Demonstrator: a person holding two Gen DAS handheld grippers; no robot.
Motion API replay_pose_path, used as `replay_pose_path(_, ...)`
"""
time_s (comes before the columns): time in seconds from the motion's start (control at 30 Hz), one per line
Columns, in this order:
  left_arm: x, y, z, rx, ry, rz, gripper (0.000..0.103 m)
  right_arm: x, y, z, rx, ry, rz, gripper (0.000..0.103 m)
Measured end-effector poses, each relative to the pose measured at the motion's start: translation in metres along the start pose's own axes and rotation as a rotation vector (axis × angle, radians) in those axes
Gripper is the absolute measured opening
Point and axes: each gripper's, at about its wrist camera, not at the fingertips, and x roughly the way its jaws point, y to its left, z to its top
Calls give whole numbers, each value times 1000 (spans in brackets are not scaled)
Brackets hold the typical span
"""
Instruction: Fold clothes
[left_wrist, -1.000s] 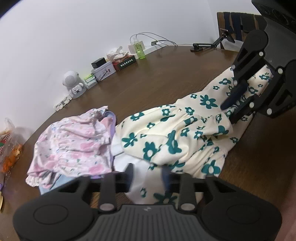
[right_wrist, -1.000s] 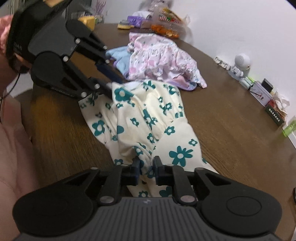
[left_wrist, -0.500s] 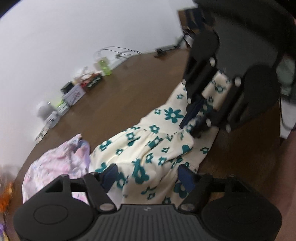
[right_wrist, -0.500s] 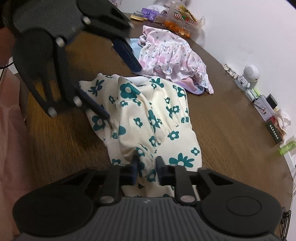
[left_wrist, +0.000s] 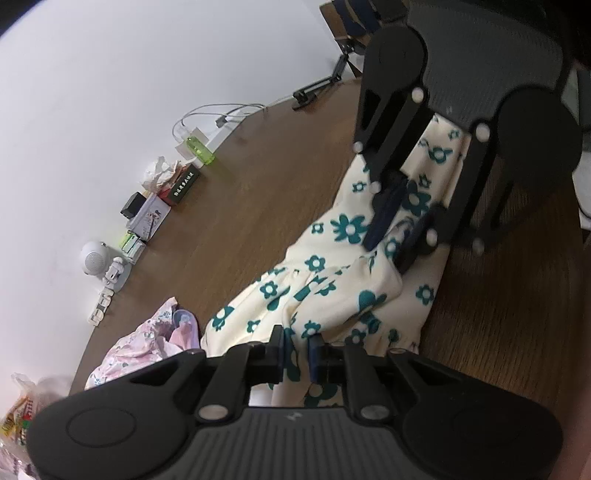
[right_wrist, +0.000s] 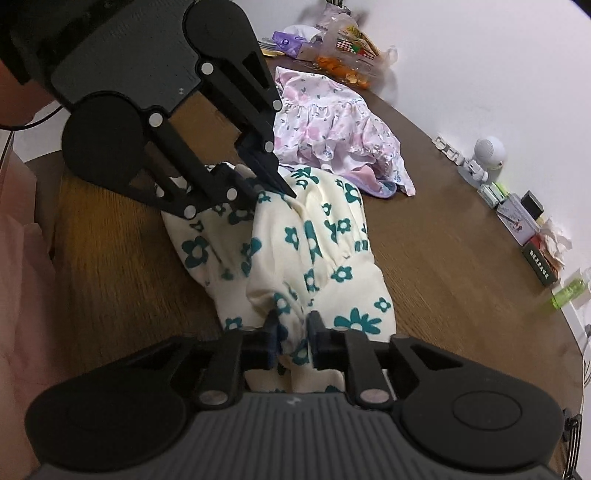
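Note:
A cream garment with teal flowers (left_wrist: 332, 280) lies bunched on the brown table (left_wrist: 258, 192); it also shows in the right wrist view (right_wrist: 306, 243). My left gripper (left_wrist: 295, 350) is shut on one end of it, and shows in the right wrist view (right_wrist: 255, 188) pinching the far end. My right gripper (right_wrist: 291, 332) is shut on the other end, and shows in the left wrist view (left_wrist: 399, 225) pinching the cloth. The two grippers face each other along the garment.
A pink floral garment (right_wrist: 332, 129) lies beyond the cream one, also in the left wrist view (left_wrist: 147, 347). Small boxes (left_wrist: 151, 218), a green bottle (left_wrist: 201, 149), a white robot figure (left_wrist: 99, 262) and cables line the wall edge. Snack bags (right_wrist: 343, 55) sit at the far end.
My left gripper opened half a second ago and has now shut on the cream garment's end. The two grippers have come closer together. The right gripper kept its hold.

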Motion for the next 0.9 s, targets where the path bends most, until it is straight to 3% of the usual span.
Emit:
replay_pose_path(0.1,-3,8,2,-31,-14,0,15,0,-1,4,-9,-7,-24,26)
replay_pose_path(0.2,-3,8,-2,-35,-1,8,15,0,-3,3,14,-7,-24,13)
replay_pose_path(0.33,9,5,-16,-66,61,-5,16,6,1,-3,21,3,-4,13)
replay_pose_path(0.43,10,11,-28,-120,78,7,20,6,2,-9,31,-7,5,27)
replay_pose_path(0.47,7,14,-32,-142,78,11,21,3,-2,-10,64,-9,19,40)
replay_pose_path(0.57,-10,25,-41,-211,60,12,26,-14,-17,-17,194,-32,90,42)
replay_pose_path(0.73,-36,37,-26,-278,-75,12,50,-36,-40,-18,368,-87,107,41)
replay_pose_path(0.8,-30,33,-13,-284,-116,-4,49,-27,-43,-16,402,-66,83,27)
replay_pose_path(0.87,-14,22,-2,-256,-102,-34,38,-14,-37,-15,401,-22,60,22)
replay_pose_path(0.9,-5,17,0,-243,-75,-49,27,-6,-31,-16,395,3,50,23)
